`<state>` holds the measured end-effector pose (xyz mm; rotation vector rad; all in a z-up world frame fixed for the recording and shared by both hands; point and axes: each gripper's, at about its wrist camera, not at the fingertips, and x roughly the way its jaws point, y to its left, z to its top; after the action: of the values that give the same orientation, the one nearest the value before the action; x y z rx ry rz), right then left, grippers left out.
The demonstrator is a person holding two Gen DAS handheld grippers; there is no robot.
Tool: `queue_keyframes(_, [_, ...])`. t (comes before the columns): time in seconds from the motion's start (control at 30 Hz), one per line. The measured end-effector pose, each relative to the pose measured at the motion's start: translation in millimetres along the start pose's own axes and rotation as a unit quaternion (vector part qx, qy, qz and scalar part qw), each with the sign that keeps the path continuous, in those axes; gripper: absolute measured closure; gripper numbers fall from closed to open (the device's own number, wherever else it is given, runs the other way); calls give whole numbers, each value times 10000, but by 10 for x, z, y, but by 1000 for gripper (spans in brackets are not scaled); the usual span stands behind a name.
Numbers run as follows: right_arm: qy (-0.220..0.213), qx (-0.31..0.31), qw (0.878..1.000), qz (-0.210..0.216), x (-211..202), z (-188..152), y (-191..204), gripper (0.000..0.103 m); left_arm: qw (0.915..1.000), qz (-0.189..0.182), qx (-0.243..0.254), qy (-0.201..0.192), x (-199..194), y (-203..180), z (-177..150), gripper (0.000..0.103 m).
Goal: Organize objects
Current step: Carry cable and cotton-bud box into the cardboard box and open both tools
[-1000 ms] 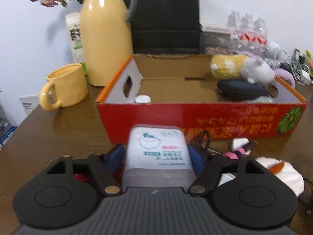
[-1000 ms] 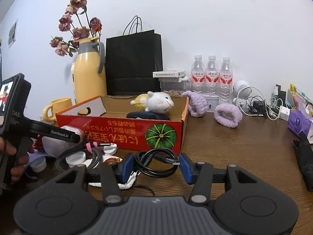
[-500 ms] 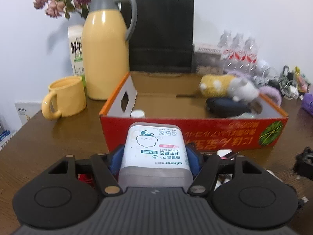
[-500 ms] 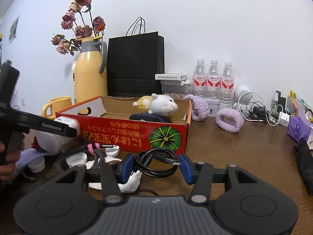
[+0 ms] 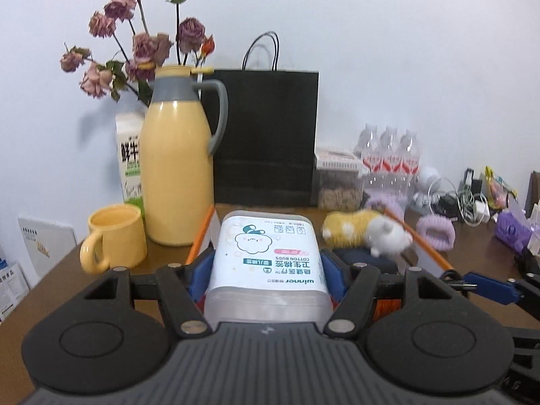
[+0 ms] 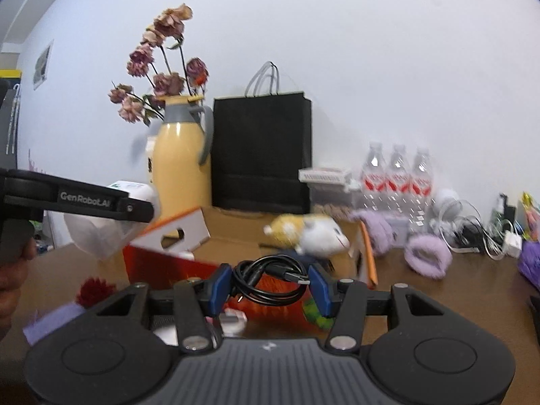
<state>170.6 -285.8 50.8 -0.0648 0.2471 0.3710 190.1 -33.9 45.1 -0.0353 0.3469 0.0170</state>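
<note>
The left hand-held gripper (image 5: 268, 271) clamps a cotton-bud box (image 5: 266, 260) above the near wall of the carton (image 6: 189, 226) at the desk's (image 6: 438, 300) middle, while the right hand-held gripper (image 6: 270, 285) grips a coiled cable (image 6: 266, 280) before that carton, which holds a plush toy (image 6: 310, 233).

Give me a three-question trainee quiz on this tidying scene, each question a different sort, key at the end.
1. True or false: the left tongs grip a cotton bud box.
2. What do the right tongs hold? A) a coiled black cable B) a mug C) a water bottle
3. Fill in: the plush toy lies inside the ____ box.

Key: 1 true; 2 A; 3 cardboard.
</note>
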Motion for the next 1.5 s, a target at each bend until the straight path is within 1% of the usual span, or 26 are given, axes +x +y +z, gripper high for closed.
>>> queue_keyframes(0.1, [-127, -139, 9998, 25, 164, 161, 90, 54, 10000, 9, -34, -64, 105, 44, 123, 36])
queue_keyframes(0.2, [-160, -180, 9997, 51, 385, 307, 148, 54, 9999, 26, -46, -107, 256, 94, 219, 36])
queue_keyframes(0.37, [-40, -127, 9999, 64, 851, 445, 189, 54, 9999, 45, -131, 59, 633, 201, 301, 36])
queue_keyframes(0.47, [129, -87, 9998, 119, 1120, 438, 193, 54, 9996, 9, -186, 192, 860, 258, 285, 36])
queue_keyframes(0.57, [313, -96, 9993, 169, 1320, 370, 186, 54, 9989, -72, -183, 426, 1074, 310, 257, 36])
queue_keyframes(0.63, [458, -96, 9987, 211, 1415, 311, 184, 54, 9988, -73, -140, 461, 1169, 334, 236, 36])
queue_keyframes(0.83, [733, -60, 9971, 204, 1496, 206, 157, 54, 9977, -66, 8, 668, 1310, 312, 128, 36])
queue_keyframes(0.97, [879, -112, 9959, 209, 1497, 196, 179, 52, 9978, -66, 88, 651, 1283, 273, 91, 34])
queue_keyframes(1.0, [928, -104, 9955, 187, 1499, 189, 180, 48, 9980, -69, 88, 625, 1276, 277, 87, 25])
queue_keyframes(1.03, [969, -102, 9951, 174, 1501, 187, 184, 42, 9982, -65, 90, 586, 1270, 279, 88, 17])
queue_keyframes(1.07, [997, -84, 9948, 160, 1503, 188, 182, 22, 9986, -65, 74, 523, 1260, 276, 90, 0])
queue_keyframes(1.1, [1001, -51, 9949, 146, 1500, 191, 181, 3, 9991, -69, 44, 423, 1242, 279, 94, 0])
queue_keyframes(1.13, [988, -26, 9950, 155, 1491, 196, 178, 0, 9993, -68, 20, 358, 1231, 277, 101, 0])
queue_keyframes(1.5, [1014, 41, 9947, 166, 1441, 233, 167, 0, 9994, -46, -25, 345, 1199, 269, 132, 0])
